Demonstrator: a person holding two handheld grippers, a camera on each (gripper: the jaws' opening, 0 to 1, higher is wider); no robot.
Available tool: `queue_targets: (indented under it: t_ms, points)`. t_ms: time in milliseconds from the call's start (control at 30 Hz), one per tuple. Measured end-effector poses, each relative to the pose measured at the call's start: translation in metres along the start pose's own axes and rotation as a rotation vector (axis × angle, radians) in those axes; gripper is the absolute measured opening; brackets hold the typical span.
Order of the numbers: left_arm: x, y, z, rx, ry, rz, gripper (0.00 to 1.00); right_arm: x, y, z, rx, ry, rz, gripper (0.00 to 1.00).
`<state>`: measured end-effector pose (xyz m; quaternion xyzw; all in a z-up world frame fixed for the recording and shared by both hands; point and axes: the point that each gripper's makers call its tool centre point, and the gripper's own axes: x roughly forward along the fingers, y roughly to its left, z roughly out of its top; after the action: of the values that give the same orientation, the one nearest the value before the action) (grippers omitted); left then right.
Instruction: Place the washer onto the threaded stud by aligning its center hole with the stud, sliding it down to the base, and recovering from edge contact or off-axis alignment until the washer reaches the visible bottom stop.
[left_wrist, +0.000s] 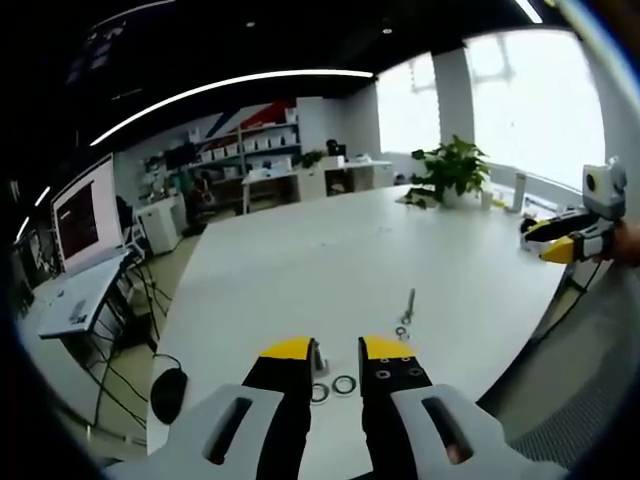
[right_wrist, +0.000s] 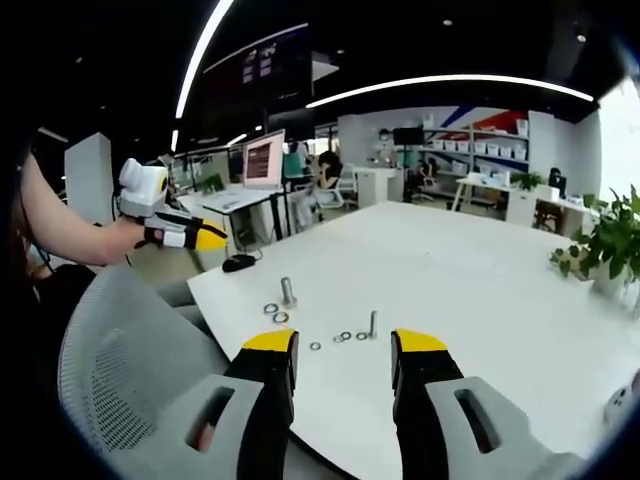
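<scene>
Left gripper (left_wrist: 335, 352) hovers low over the near edge of the white tabletop (left_wrist: 330, 250), jaws apart and empty, and two washers (left_wrist: 333, 387) lie flat right between its tips — the nearer reach by far. Just beyond them, ahead and slightly right, the threaded stud (left_wrist: 408, 305) stands upright with another ring at its foot. Right gripper (right_wrist: 345, 343), jaws also spread and holding nothing, sits back off the tabletop edge, a scatter of small washers (right_wrist: 343, 337) and a thin stud (right_wrist: 373, 323) ahead of it. No containers here; farther off, a potted plant (left_wrist: 452, 168).
</scene>
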<state>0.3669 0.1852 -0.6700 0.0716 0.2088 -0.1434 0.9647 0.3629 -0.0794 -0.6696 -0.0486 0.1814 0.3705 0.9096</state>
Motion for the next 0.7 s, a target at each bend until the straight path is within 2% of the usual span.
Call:
queue_targets:
  t_ms: [700]
  points:
    - [0.004,0.003,-0.011,-0.019,0.050,-0.005,0.14,-0.001,-0.003,0.002,-0.006,-0.005,-0.020,0.39]
